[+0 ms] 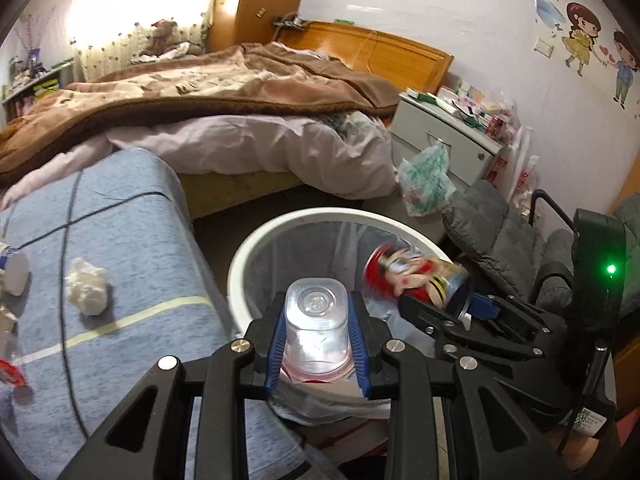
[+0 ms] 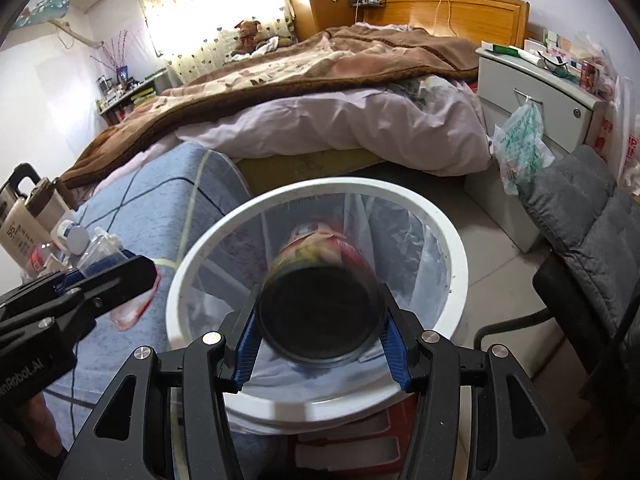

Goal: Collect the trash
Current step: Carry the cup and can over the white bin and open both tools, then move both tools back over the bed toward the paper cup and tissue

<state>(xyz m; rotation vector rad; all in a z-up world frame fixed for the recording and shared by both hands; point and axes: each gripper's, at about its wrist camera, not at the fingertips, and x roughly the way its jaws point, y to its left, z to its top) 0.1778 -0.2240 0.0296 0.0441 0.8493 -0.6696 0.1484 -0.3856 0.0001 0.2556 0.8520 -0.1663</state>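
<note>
Blue-padded jaws of the left hand-held gripper (image 1: pixel 318 340) pinch a clear plastic cup (image 1: pixel 316 324), narrow and firm, its base pointing away over the near rim of a white trash bin (image 1: pixel 256 248). Just beside it, the right hand-held gripper (image 2: pixel 320 340) clasps a red printed can (image 2: pixel 320 276) across its width, jaws set fairly wide, the can's dark end facing the lens and its body aimed into the bin's clear liner (image 2: pixel 404 240). Both items hang above the bin, not yet dropped. Left of the bin, a blue quilted surface (image 1: pixel 132 240) carries a crumpled tissue (image 1: pixel 87 292) and other scraps. Beyond lies an unmade bed (image 2: pixel 340 92) and a white nightstand (image 2: pixel 536 84). Risk, as I judge it: the two grippers sit close, so releasing together could knock them or bounce the can off the rim onto the floor.
</note>
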